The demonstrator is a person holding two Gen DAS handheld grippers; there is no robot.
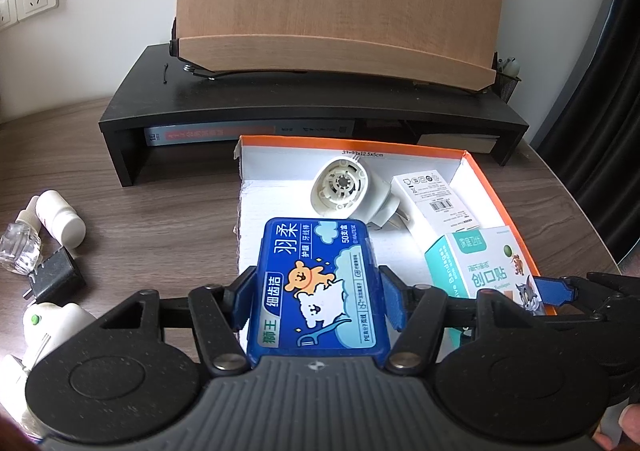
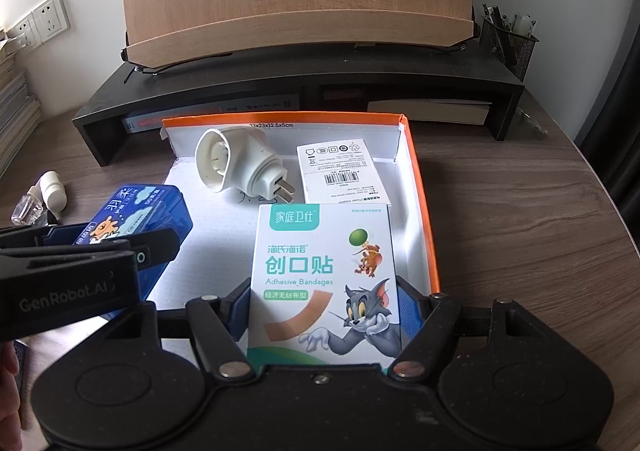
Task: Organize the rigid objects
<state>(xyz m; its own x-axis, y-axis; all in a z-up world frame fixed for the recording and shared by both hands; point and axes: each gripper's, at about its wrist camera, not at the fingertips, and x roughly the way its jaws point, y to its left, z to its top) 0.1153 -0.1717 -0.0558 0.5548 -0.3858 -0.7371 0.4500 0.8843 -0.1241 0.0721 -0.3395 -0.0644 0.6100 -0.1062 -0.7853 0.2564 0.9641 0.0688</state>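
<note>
A blue floss-pick case (image 1: pixel 320 283) with a cartoon bear sits between the blue pads of my left gripper (image 1: pixel 318 291), which is shut on its two long sides. It hangs at the near left edge of an orange-rimmed white box (image 1: pixel 500 187). My right gripper (image 2: pixel 326 307) is shut on a white-and-teal adhesive bandage carton (image 2: pixel 324 275), held at the near right part of the orange-rimmed box (image 2: pixel 420 203). Inside lie a white plug-in device (image 2: pixel 240 163) and a small white carton (image 2: pixel 340 171). The blue case (image 2: pixel 136 211) shows at the left of the right wrist view.
On the wooden table left of the box lie a white bottle (image 1: pixel 60 215), a small glass bottle (image 1: pixel 20 243), a black adapter (image 1: pixel 56 275) and a white device with a green dot (image 1: pixel 48 323). Behind stands a black riser (image 1: pixel 280 107) bearing a wooden board and a mesh pen holder (image 2: pixel 508 43).
</note>
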